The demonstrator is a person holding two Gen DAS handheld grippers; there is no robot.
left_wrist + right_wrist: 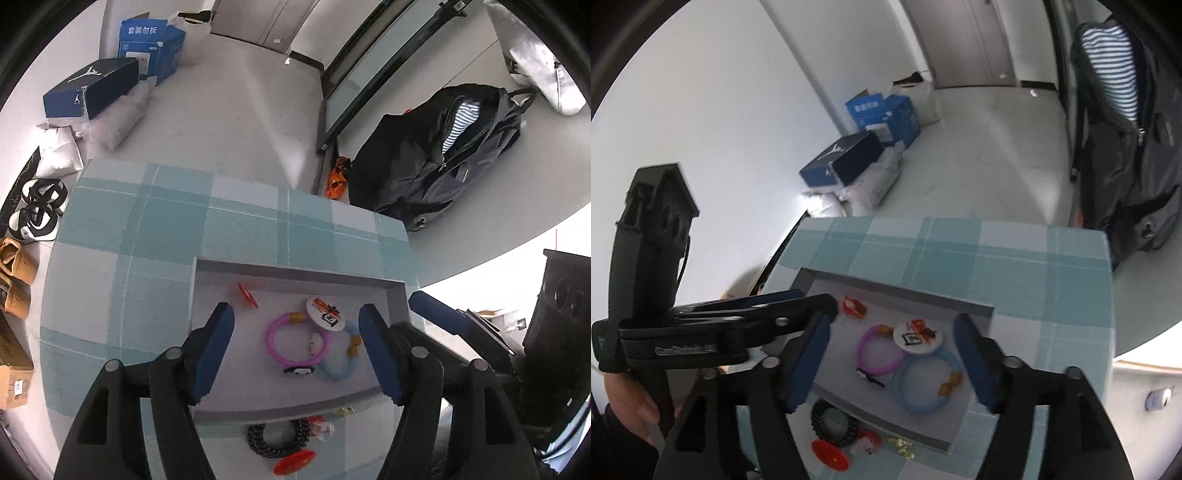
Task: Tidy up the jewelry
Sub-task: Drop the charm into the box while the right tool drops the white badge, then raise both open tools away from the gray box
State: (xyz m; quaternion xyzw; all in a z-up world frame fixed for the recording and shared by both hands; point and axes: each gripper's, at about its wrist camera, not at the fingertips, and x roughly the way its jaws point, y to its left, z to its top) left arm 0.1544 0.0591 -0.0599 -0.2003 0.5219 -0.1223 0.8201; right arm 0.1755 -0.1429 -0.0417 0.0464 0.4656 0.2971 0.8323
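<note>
Fingers (218,347) of both grippers spread, angled down over grey tray (295,275)

Pink bracelet (295,339), blue bracelet (341,363) and round badge (325,312) flat in grey tray (295,275).

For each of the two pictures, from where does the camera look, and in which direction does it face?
Left wrist: on the left gripper, looking down at the grey tray; its own open fingers show, and the right gripper's fingertip beside them.
Right wrist: on the right gripper, looking down at the tray; its open fingers show, the left gripper and the hand holding it.
Shared: tray, pink bracelet, checked cloth.
</note>
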